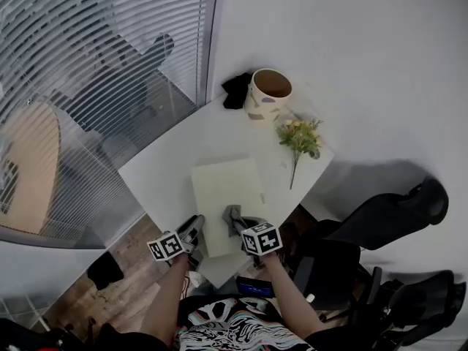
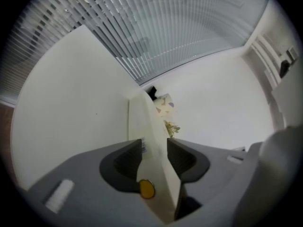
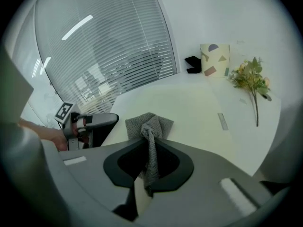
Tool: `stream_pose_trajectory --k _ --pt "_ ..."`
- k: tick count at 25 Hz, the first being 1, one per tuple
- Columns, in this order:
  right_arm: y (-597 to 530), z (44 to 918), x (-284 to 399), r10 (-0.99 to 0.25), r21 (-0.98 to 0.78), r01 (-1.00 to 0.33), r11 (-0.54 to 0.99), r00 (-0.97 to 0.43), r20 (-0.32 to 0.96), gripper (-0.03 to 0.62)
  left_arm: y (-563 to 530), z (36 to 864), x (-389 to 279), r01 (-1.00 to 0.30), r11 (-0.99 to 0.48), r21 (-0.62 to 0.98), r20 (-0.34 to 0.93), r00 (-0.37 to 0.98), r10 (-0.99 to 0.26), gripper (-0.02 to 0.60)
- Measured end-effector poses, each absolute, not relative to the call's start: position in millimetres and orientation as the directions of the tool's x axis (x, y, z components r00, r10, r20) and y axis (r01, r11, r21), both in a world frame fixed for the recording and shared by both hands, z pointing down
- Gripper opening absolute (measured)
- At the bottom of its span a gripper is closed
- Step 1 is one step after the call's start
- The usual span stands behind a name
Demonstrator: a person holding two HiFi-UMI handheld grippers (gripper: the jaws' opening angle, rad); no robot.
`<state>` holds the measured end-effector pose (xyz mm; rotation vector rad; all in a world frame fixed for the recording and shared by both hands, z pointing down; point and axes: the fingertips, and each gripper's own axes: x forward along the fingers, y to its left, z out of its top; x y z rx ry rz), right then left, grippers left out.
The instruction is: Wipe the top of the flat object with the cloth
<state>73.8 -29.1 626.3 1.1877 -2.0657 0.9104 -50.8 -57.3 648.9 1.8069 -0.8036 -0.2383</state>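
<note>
So that it cannot slide, presumably, the flat pad (image 1: 225,192) at the front edge of the tabletop (image 1: 168,159) is pinched by the left gripper (image 2: 154,150); the cloth (image 3: 149,124), clamped in the right gripper (image 3: 150,148), is laid on it.

From the head, looking steeply down from well above onto the white surface (image 1: 164,163), with the left tool (image 1: 194,229) and right tool (image 1: 235,224) at the near edge. From the left tool, low and close along its jaws, facing the blinds (image 2: 180,27). From the right tool, close over the pale board (image 3: 189,112), facing ahead. Shared ahead of both tools: patterned cup (image 1: 269,93), flower sprig (image 1: 300,136).
</note>
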Motion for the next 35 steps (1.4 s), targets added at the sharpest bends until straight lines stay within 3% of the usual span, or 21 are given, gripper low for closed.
stream_pose_trajectory --k 3,7,16,20,25,35 --pt "-39.1 618.1 78.3 -0.516 -0.325 -0.882 0.342 -0.465 0.719 0.018 -61.2 633.1 -59.7 -0.448 -0.28 0.849 0.18 0.744 -0.644 0.213" --pt "-39.0 601.2 89.2 -0.648 -0.263 -0.921 0.288 -0.39 0.654 0.02 -61.2 609.7 -62.8 -0.547 -0.407 0.732 0.208 0.748 -0.631 0.213" --pt "-24.7 502.3 86.4 -0.881 -0.13 -0.969 0.208 -0.243 0.407 0.02 -78.6 483.2 -69.7 -0.64 -0.625 0.448 0.066 0.72 -0.691 0.213" --pt "-23.9 459.6 81.4 -0.934 -0.012 -0.979 0.204 -0.198 0.297 0.02 -74.0 435.7 -76.9 -0.695 -0.653 0.302 -0.004 0.684 -0.73 0.213" --pt "-22.4 438.8 77.0 -0.955 0.062 -0.98 0.191 -0.171 0.243 0.02 -71.4 413.0 -77.7 -0.755 -0.64 0.144 0.007 0.648 -0.762 0.213" --pt "-8.5 441.7 84.9 -0.957 0.064 -0.983 0.172 -0.152 0.246 0.02 -64.7 434.6 -83.5 -0.783 -0.601 0.16 0.089 0.618 -0.781 0.213"
